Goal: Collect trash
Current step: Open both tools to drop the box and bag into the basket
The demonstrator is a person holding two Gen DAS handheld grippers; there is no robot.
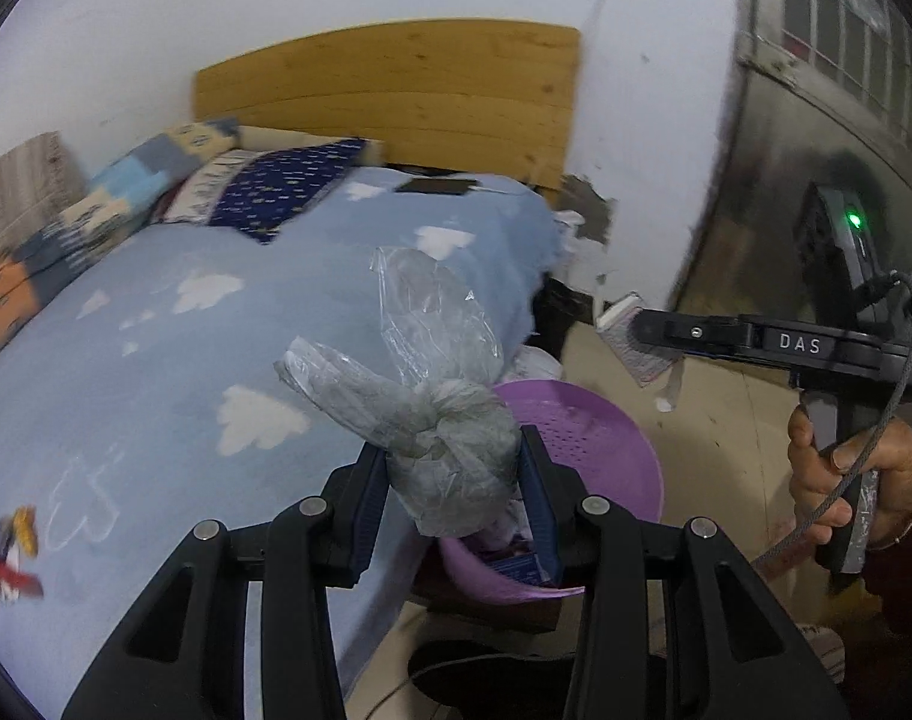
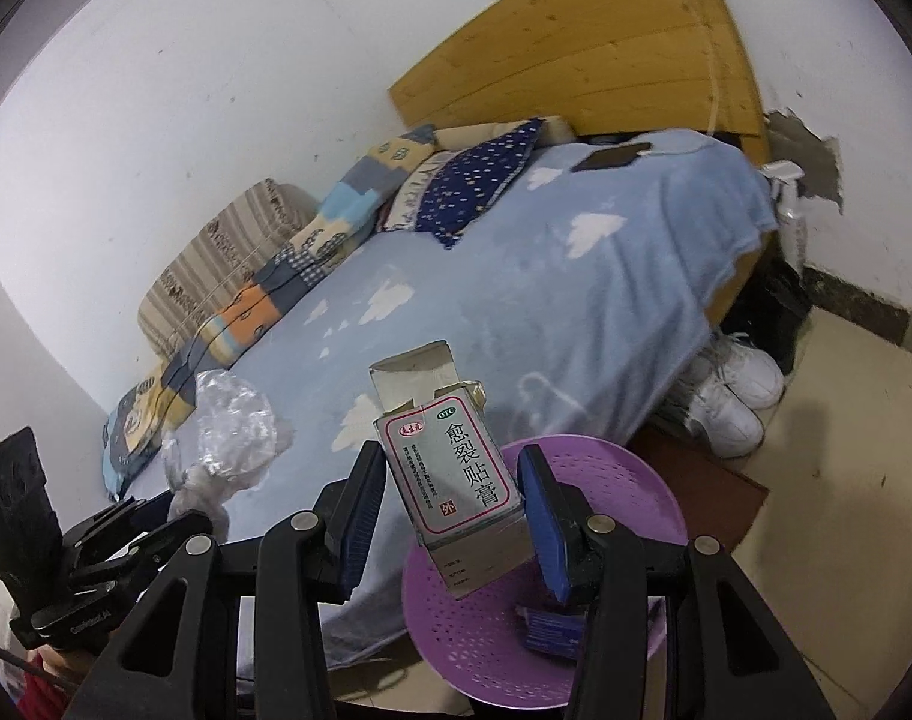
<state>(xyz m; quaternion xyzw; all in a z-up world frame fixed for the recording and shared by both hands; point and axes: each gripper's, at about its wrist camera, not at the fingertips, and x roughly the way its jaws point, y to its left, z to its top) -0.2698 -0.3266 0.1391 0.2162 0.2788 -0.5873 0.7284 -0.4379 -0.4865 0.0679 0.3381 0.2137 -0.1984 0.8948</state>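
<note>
A knotted clear plastic bag [image 1: 450, 456] with grey stuff inside sits between the pads of my left gripper [image 1: 453, 471], which is shut on it just left of the purple perforated basket [image 1: 612, 450]. My right gripper [image 2: 453, 471] is shut on a silver medicine box [image 2: 462, 474] with an open top flap, held over the basket [image 2: 630, 516]. In the left wrist view the right gripper [image 1: 642, 327] comes in from the right with the box [image 1: 627, 342], a person's hand [image 1: 846, 474] on its handle. In the right wrist view the left gripper [image 2: 144, 516] and its bag [image 2: 231, 438] are at lower left.
The basket stands on the floor by a bed with a blue cloud blanket [image 2: 516, 300], pillows [image 2: 474, 180] and a wooden headboard [image 2: 576, 54]. A dark phone [image 2: 612, 157] lies on the bed. White shoes [image 2: 732, 396] and a spray bottle [image 2: 789, 204] are beside the bed. A small blue box [image 2: 552, 630] lies in the basket.
</note>
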